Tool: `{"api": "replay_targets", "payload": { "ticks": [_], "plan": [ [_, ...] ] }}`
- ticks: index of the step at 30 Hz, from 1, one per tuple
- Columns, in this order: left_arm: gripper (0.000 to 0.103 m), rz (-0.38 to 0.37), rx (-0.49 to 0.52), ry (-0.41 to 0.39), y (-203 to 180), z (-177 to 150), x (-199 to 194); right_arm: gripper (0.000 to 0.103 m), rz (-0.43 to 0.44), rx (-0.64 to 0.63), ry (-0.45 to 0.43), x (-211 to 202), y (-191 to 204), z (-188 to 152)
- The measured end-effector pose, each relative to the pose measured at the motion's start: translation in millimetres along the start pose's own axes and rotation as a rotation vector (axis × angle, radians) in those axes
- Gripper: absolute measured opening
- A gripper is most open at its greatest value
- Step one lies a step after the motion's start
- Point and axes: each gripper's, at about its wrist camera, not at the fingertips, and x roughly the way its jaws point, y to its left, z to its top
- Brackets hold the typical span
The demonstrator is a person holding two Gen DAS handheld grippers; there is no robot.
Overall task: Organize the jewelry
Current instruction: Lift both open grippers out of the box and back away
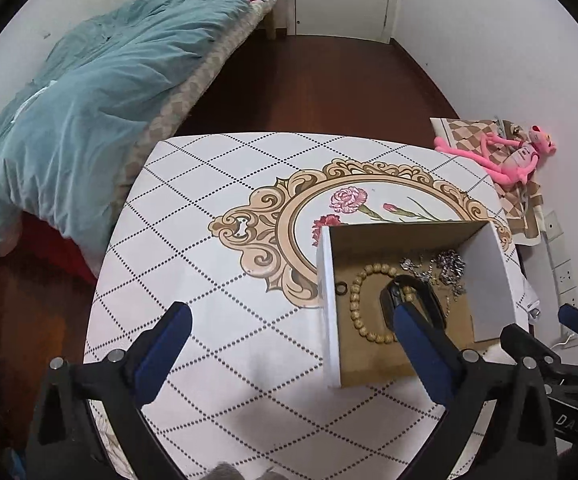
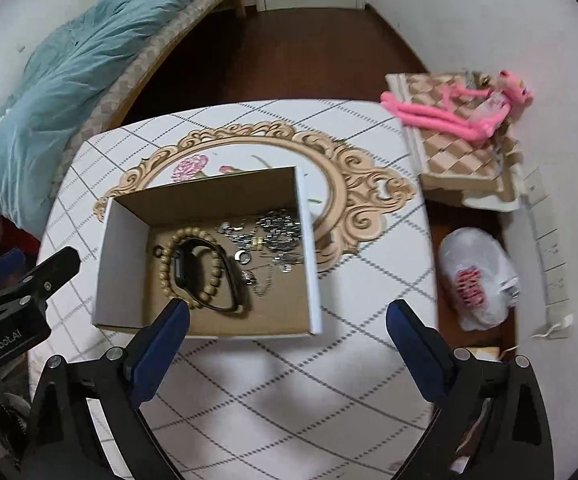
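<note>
A cardboard box [image 1: 331, 300] [image 2: 121, 264] with white outer walls stands open on the patterned table [image 1: 229, 320] [image 2: 369, 280]. Inside lie a wooden bead bracelet [image 1: 355, 300] [image 2: 165, 268], a black wristband [image 1: 429, 296] [image 2: 233, 280], tangled silver chains [image 1: 449, 268] [image 2: 277, 228] and a small black ring [image 1: 341, 289] [image 2: 157, 251]. My left gripper [image 1: 292, 312] is open above the box's left wall, its right finger over the bracelet, holding nothing. My right gripper [image 2: 287, 309] is open over the box's near right corner, also holding nothing.
A bed with a teal duvet [image 1: 89, 100] stands left of the table. A pink plush toy [image 1: 509, 152] [image 2: 469, 116] lies on a checkered cushion at the right wall. A white plastic bag [image 2: 477, 276] sits on the dark floor beside the table, near wall sockets [image 1: 565, 276].
</note>
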Motion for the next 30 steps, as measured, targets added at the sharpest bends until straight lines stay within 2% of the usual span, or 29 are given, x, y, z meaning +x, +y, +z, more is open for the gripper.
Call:
{"api": "replay_targets", "payload": {
  "ticks": [9,17,23,30],
  "plan": [
    [0.103,-0.008,0.000,-0.073,-6,-19,-62,0.100,-0.049,0.010,-0.092,-57,-6,-20],
    [0.103,-0.045,0.014,-0.165,-4,-36,-140,0.100,-0.060,0.023,-0.210,-141,-4,-49],
    [0.103,-0.037,0.021,-0.254,2,-49,-201,0.102,-0.067,0.032,-0.308,-212,-1,-71],
    [0.103,-0.039,0.001,-0.276,6,-63,-247,0.103,-0.093,0.028,-0.392,-276,5,-93]
  ]
}}
